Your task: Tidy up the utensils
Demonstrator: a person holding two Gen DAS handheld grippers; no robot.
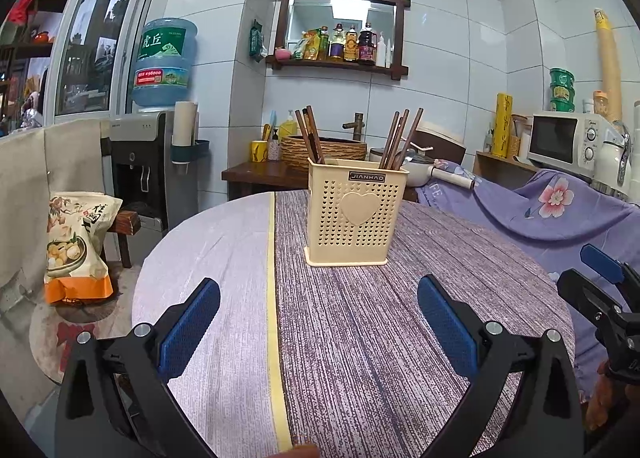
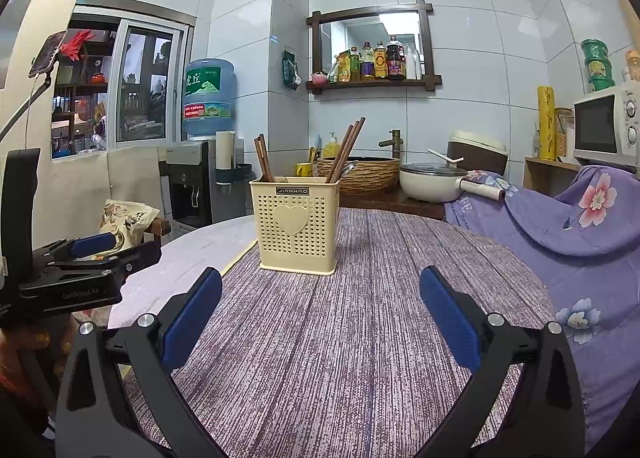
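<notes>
Holder point(image 1: 347, 210) upright at 12 o'clock on table point(image 1: 400, 338), chopsticks point(image 1: 310, 134) in two bunches inside. Left gripper point(image 1: 318, 322) and right gripper point(image 2: 320, 318) both spread wide, empty, hovering low. Judgement: approach one bunch from above, pinch high, lift straight to avoid tipping.

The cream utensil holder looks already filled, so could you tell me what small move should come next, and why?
Probably draw both grippers back. The chopsticks and a spoon already stand in the holder, no loose utensil shows on the table, and the left gripper and right gripper are open and empty.
</notes>
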